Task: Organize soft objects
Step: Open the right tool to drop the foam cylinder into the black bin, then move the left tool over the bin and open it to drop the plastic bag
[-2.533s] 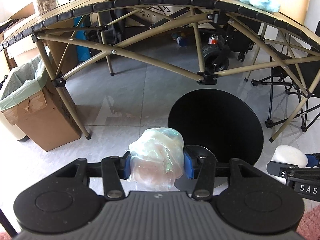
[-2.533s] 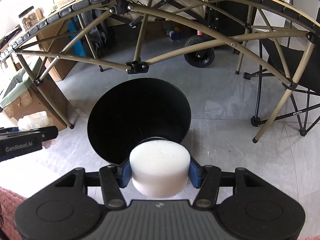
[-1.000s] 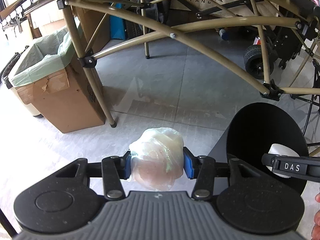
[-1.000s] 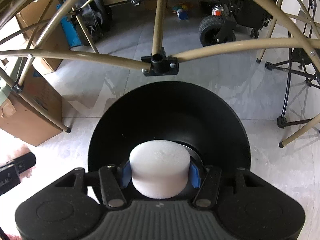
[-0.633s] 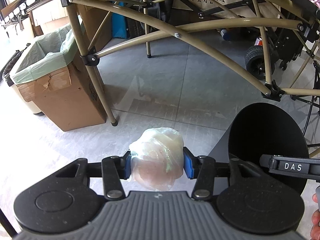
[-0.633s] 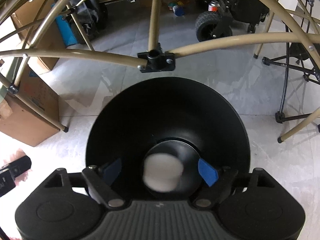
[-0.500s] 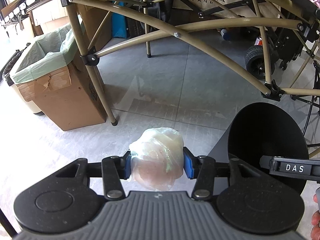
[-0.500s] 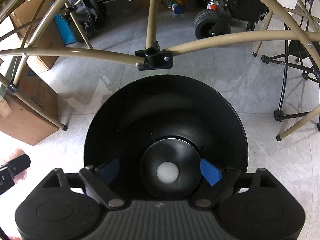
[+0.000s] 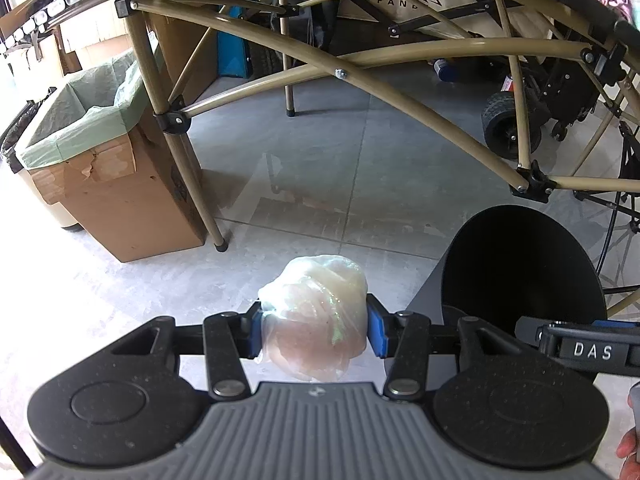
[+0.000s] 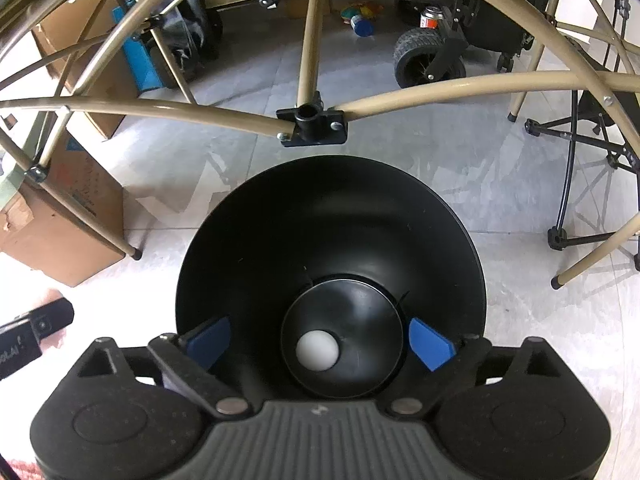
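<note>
Left gripper: clenched on a crumpled clear plastic bag wad, pale pink and white inside. Both blue pads press its sides; the wad bulges above and below them. The gripper points steeply down over the grey tiled floor, just left of the black bin.

Right gripper: jaws opening, nearly at full spread, with nothing between them. Blue pads stand splayed to either side, directly above the mouth of the black bin. In the left wrist view its black finger marked "DAS" shows at the right edge, over the bin's rim.

White foam cylinder: lies at the bottom of the bin, on its round base, left of centre, clear of both pads. It appears small and slightly blurred.

Surroundings: tan folding table frame arches over the bin. A cardboard box lined with a green bag stands on the floor at left, beside a table leg. A wheeled cart sits at the back right, under the table.
</note>
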